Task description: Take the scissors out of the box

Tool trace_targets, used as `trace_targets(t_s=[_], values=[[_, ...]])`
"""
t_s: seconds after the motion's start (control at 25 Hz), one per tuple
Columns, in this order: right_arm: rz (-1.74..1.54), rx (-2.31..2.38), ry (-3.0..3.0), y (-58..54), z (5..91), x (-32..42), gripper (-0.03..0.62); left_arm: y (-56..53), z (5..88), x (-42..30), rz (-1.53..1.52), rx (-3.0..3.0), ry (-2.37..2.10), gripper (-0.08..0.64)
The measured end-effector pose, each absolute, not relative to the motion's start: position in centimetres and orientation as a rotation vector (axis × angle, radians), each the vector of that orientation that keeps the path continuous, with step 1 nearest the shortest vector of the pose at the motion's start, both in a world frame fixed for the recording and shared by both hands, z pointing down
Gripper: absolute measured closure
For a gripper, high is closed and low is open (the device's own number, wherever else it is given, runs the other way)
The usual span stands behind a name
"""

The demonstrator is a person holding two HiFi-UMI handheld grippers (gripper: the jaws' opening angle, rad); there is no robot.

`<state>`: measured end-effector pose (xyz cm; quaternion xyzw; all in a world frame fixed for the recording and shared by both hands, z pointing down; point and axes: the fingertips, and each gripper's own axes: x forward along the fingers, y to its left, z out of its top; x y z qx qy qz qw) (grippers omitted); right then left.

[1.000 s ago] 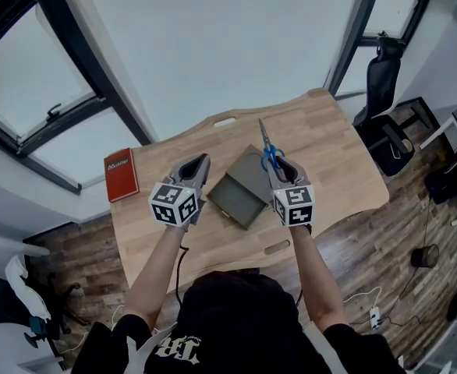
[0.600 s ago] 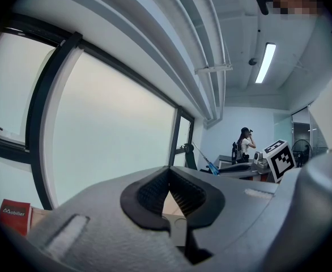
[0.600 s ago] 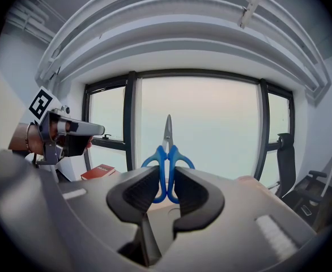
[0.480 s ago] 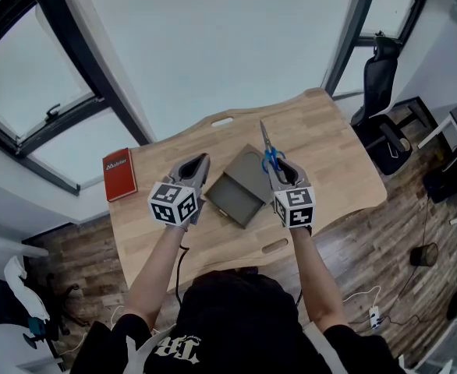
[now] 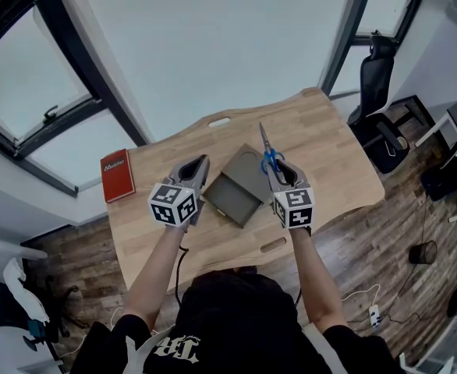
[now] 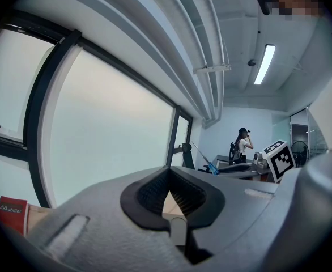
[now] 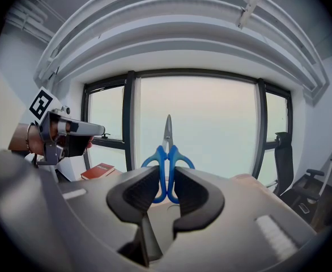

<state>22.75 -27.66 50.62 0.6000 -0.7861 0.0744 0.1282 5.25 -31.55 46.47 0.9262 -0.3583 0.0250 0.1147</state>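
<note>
Barely anything changed in the last second: my right hand-held gripper [image 7: 166, 194] stayed clamped on the blue handles of the scissors [image 7: 167, 152], held above the box [image 5: 236, 195]. Left hand-held gripper [image 5: 199, 166] stayed closed and empty, left of it. Removal looked done to me.

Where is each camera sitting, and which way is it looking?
Head view: on the person's head, looking steeply down at the table, box, forearms, left gripper and right gripper.
Left gripper view: on the left gripper, looking along its closed jaws toward the window; the right gripper's cube shows.
Right gripper view: on the right gripper, looking along jaws clamped on the scissors; the left gripper shows.
Shared: all three show the red book.
</note>
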Motion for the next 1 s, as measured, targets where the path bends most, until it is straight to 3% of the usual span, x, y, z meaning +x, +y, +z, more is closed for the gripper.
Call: trace_targets(t_s=[1.0], values=[[0.251,1.723,-2.284,-27.9,51.9,23.6,0.505,-31.8,47.5,5.9,0.093,2.697,-1.06,0.557]])
